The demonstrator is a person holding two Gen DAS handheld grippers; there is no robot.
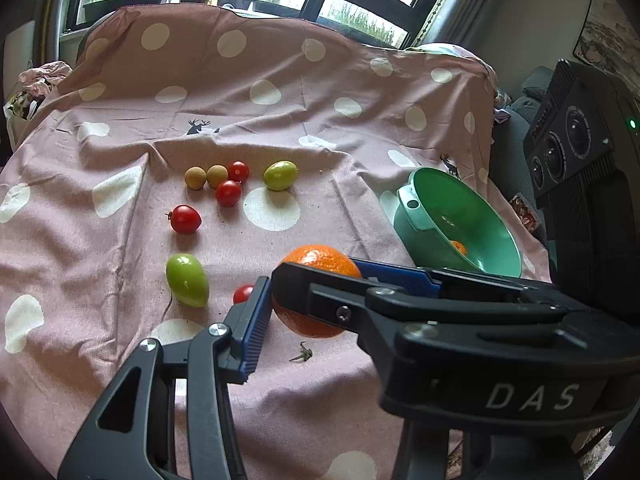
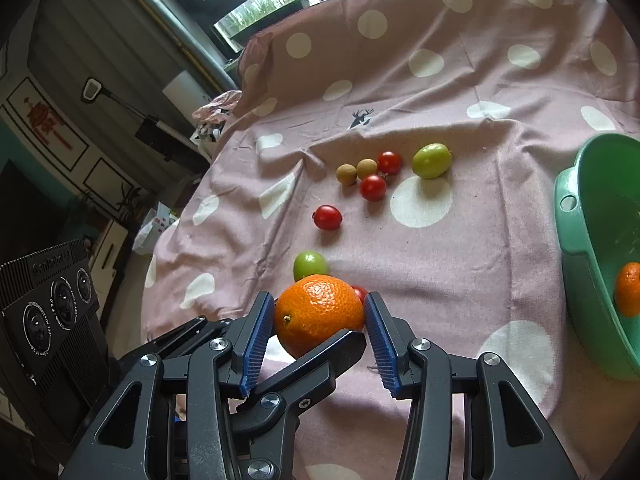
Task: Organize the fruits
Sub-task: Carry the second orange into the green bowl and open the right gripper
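An orange (image 1: pixel 320 258) (image 2: pixel 316 312) sits low over the pink dotted cloth (image 1: pixel 120 240), gripped from two sides. My right gripper (image 2: pixel 318 316) is shut on it, a blue pad pressed against each flank. My left gripper (image 1: pixel 320 308) also holds it. Its left pad (image 1: pixel 256 320) lies against the fruit, and its other finger (image 2: pixel 328 352) crosses under the orange's near side. In the left wrist view the right gripper's finger (image 1: pixel 340 300) covers much of the orange. A small red tomato (image 1: pixel 243 293) lies just behind it.
A tilted green bowl (image 1: pixel 424 216) (image 2: pixel 576 240) on the right holds another orange (image 2: pixel 628 288). Two green fruits (image 1: pixel 187 280) (image 1: pixel 281 175), red tomatoes (image 1: pixel 185 219) and two tan round fruits (image 1: pixel 195 177) lie on the cloth. A dry stem (image 1: pixel 302 354) lies nearby.
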